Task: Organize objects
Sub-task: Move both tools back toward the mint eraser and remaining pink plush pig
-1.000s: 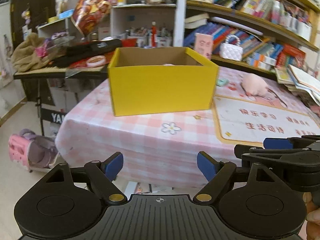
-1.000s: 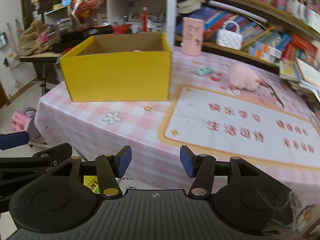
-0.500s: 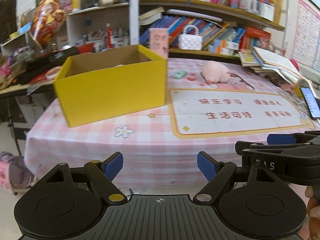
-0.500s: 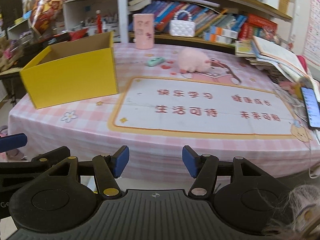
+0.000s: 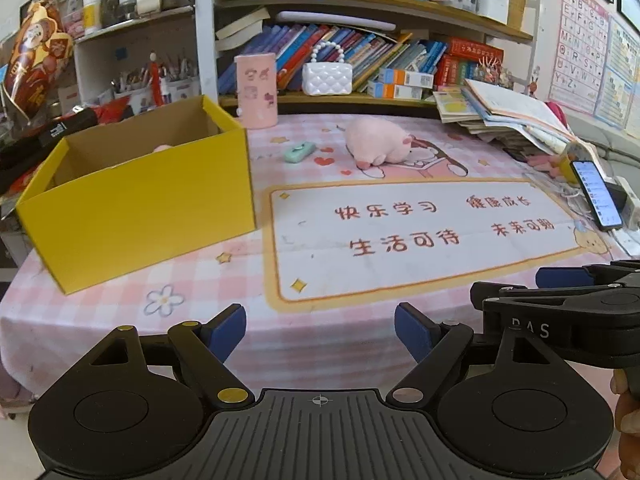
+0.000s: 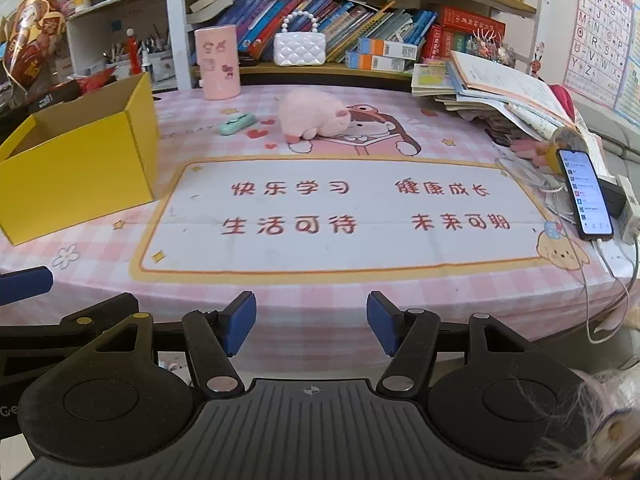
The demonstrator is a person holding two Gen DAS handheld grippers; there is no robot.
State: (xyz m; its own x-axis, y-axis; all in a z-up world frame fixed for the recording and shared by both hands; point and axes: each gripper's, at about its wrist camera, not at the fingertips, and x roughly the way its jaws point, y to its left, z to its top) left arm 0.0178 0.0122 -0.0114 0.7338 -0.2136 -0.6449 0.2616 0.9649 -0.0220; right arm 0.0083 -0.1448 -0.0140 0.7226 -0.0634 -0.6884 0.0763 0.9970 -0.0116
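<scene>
Both tools, left (image 5: 320, 330) and right (image 6: 311, 322), gape empty; the plush pig (image 6: 312, 118) lies lengthwise across the table, snout right.

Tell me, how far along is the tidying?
Barely started. Something pink already lies in the yellow box. Nothing is in hand: the left gripper and right gripper are open and empty, short of the table. The pig and the small green thing are still out on the tablecloth.
</scene>
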